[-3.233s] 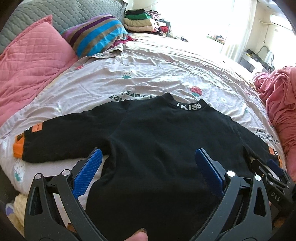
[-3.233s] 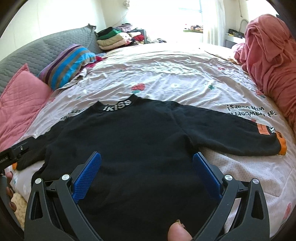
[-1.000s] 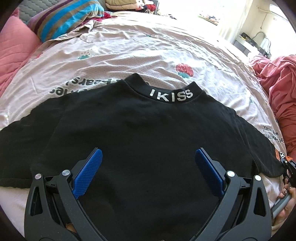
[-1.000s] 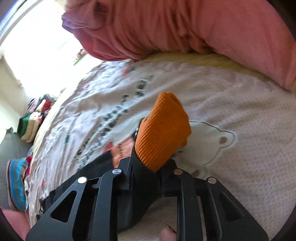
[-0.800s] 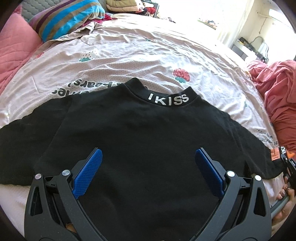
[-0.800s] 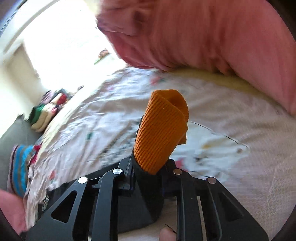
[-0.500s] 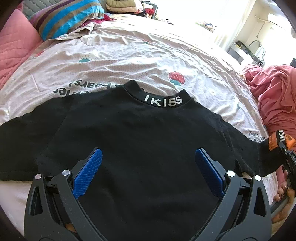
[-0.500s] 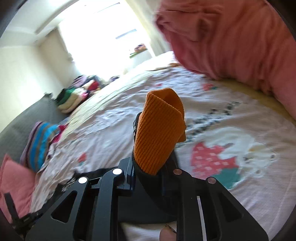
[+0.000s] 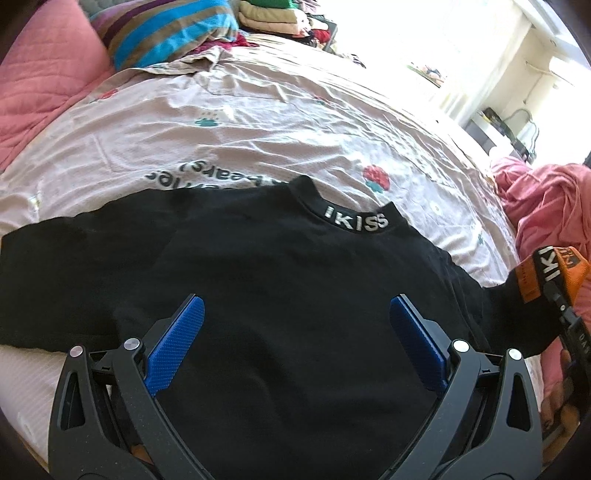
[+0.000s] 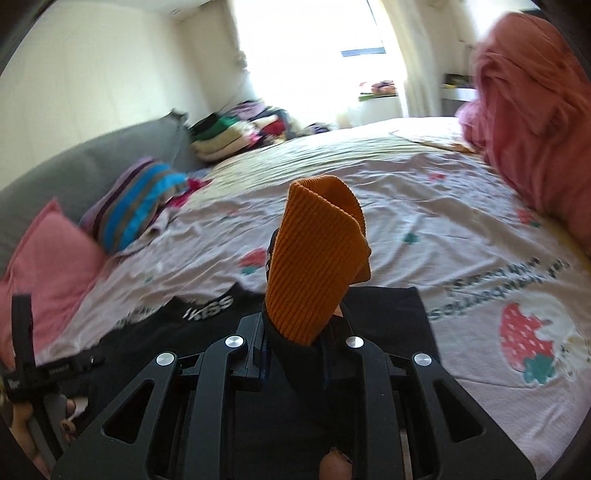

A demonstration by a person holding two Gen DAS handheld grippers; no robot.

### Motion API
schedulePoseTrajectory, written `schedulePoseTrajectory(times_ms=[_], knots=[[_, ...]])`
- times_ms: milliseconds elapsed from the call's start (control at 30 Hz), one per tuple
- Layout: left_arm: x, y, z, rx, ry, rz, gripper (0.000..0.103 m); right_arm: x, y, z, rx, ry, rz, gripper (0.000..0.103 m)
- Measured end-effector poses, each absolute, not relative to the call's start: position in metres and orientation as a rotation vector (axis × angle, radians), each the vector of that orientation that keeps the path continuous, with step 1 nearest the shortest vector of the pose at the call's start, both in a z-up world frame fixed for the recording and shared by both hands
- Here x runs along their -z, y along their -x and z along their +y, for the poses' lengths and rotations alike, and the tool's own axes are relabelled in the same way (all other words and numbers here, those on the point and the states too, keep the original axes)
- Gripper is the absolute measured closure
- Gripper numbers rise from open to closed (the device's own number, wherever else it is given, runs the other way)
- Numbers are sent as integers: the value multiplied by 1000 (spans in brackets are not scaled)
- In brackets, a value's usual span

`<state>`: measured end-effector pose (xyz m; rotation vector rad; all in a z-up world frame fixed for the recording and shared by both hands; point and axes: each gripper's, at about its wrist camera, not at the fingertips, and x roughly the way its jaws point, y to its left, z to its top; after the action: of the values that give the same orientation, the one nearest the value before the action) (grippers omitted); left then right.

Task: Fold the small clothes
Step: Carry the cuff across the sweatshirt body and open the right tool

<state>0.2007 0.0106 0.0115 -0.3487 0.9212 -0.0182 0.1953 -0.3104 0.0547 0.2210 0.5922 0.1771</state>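
A small black sweater (image 9: 280, 295) with an "IKISS" collar (image 9: 356, 221) lies flat on the bed, collar away from me. My left gripper (image 9: 293, 343) is open and hovers over the sweater's body. My right gripper (image 10: 297, 332) is shut on the orange cuff (image 10: 317, 266) of the sweater's right sleeve and holds it lifted over the sweater. The cuff and right gripper also show at the right edge of the left wrist view (image 9: 554, 273). The left sleeve (image 9: 55, 280) lies stretched out to the left.
The bed sheet (image 9: 258, 122) is pale pink with prints. Pink pillow (image 9: 40, 85) and striped pillow (image 9: 166, 29) lie at the far left. A pink blanket heap (image 10: 535, 110) sits on the right. Folded clothes (image 10: 229, 140) are stacked at the far end.
My right gripper has lifted the orange cuff off the bed and swung it inward toward the sweater's body. My left gripper has stayed open, drifting slightly back over the sweater.
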Motion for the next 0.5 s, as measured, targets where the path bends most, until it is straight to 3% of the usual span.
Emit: schedulePoseTrajectory(times_ms=[500], knots=[[-4, -186, 57, 75, 540, 892, 9, -28, -210, -191, -343, -23, 659, 82]])
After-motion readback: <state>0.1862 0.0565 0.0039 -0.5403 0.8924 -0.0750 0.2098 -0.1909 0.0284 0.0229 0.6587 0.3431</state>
